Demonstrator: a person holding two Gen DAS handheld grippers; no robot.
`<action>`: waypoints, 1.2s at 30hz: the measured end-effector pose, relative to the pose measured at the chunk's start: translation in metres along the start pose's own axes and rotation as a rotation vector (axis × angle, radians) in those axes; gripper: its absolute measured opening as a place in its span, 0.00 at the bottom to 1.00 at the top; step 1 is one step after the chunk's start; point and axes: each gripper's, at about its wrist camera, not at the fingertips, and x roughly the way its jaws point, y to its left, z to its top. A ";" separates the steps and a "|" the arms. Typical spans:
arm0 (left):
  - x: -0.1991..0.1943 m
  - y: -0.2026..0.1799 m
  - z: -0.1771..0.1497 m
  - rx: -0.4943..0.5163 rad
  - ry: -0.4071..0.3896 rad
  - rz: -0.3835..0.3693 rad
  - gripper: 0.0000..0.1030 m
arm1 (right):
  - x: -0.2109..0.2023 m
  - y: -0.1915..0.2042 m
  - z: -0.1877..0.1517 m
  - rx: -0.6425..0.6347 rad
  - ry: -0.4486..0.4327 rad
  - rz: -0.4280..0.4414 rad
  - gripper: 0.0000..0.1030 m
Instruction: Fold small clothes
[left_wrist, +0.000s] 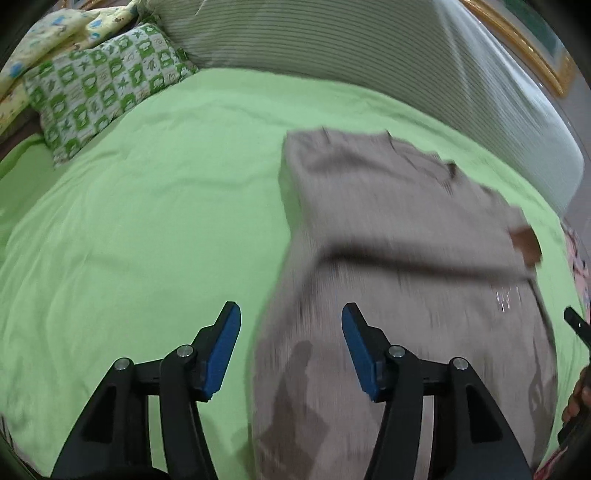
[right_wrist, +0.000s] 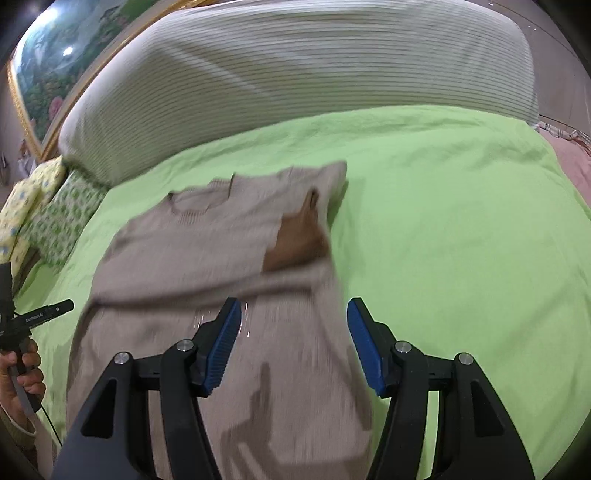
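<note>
A small beige knit sweater (left_wrist: 399, 266) lies flat on the green bed sheet (left_wrist: 147, 229), neck end far from me. A sleeve with a brown patch (left_wrist: 526, 242) is folded across its chest. In the right wrist view the sweater (right_wrist: 207, 266) shows the same fold and brown patch (right_wrist: 295, 240). My left gripper (left_wrist: 291, 347) is open and empty, hovering over the sweater's left lower edge. My right gripper (right_wrist: 293, 343) is open and empty, over the sweater's right lower part. Both views are motion-blurred.
A green-and-white patterned pillow (left_wrist: 107, 92) and a yellow printed cloth (left_wrist: 55, 33) lie at the far left. A striped cream headboard cushion (right_wrist: 295, 81) runs along the far side. A gold-framed picture (right_wrist: 48, 74) hangs behind. Pink fabric (right_wrist: 576, 166) lies at the right edge.
</note>
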 end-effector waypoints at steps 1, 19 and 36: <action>-0.004 -0.002 -0.010 0.009 0.009 -0.002 0.56 | -0.006 0.000 -0.008 0.001 0.004 0.004 0.59; -0.055 0.015 -0.143 0.021 0.106 -0.052 0.67 | -0.086 -0.020 -0.120 0.085 0.012 -0.020 0.61; -0.062 -0.010 -0.226 0.106 0.227 -0.198 0.69 | -0.117 -0.023 -0.180 0.077 0.115 0.088 0.61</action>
